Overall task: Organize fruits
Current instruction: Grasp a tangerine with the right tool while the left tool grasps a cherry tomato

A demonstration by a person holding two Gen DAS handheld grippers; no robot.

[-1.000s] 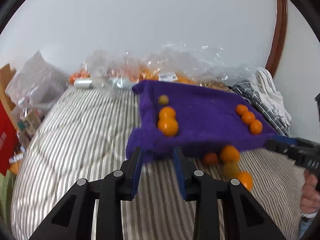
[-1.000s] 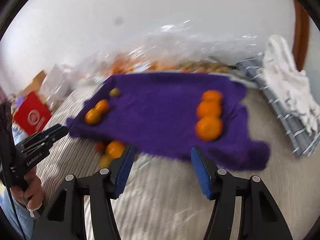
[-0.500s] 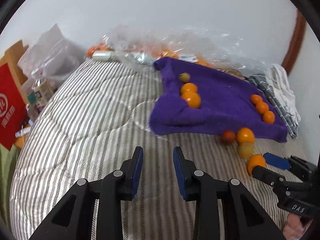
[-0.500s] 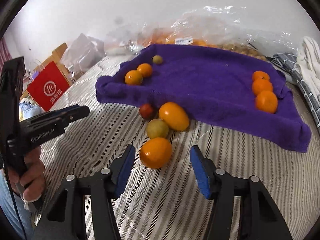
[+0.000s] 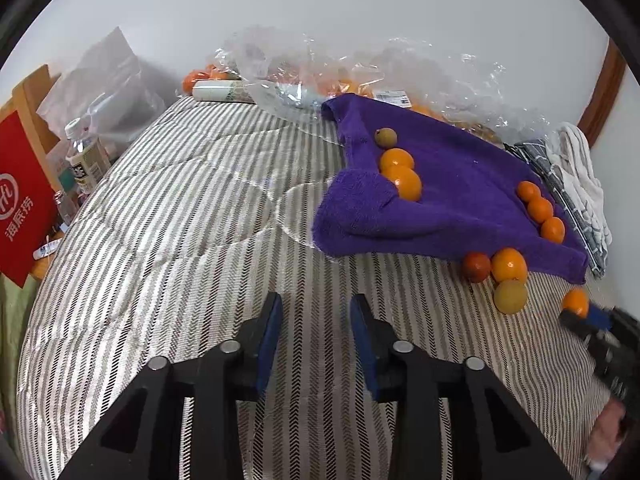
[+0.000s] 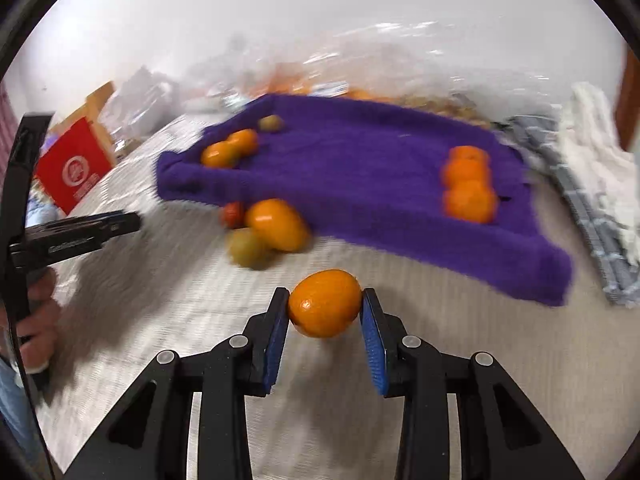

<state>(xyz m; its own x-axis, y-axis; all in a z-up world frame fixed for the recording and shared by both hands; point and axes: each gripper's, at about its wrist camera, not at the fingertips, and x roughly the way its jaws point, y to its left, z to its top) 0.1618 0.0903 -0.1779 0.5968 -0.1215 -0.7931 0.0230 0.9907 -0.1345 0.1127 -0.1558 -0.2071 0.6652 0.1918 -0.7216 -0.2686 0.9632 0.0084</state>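
1. Right gripper (image 6: 325, 309) — fingers have just been closing and now pinch the orange (image 6: 325, 303) at lower centre of its view, long axis crosswise between them, off the striped bed (image 6: 460, 360).
2. Purple towel (image 6: 360, 168) — upper centre, beyond the fruit; the right hand is nearer.
3. Orange — smooth, glossy, oval.
4. Left gripper (image 5: 316, 320) — fingers slightly spread, have just been opening, nothing between them.

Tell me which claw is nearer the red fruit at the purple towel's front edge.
Right. The right claw, closing on an orange, sits just in front of the red fruit. The left claw hangs empty over the striped bedding, farther off.
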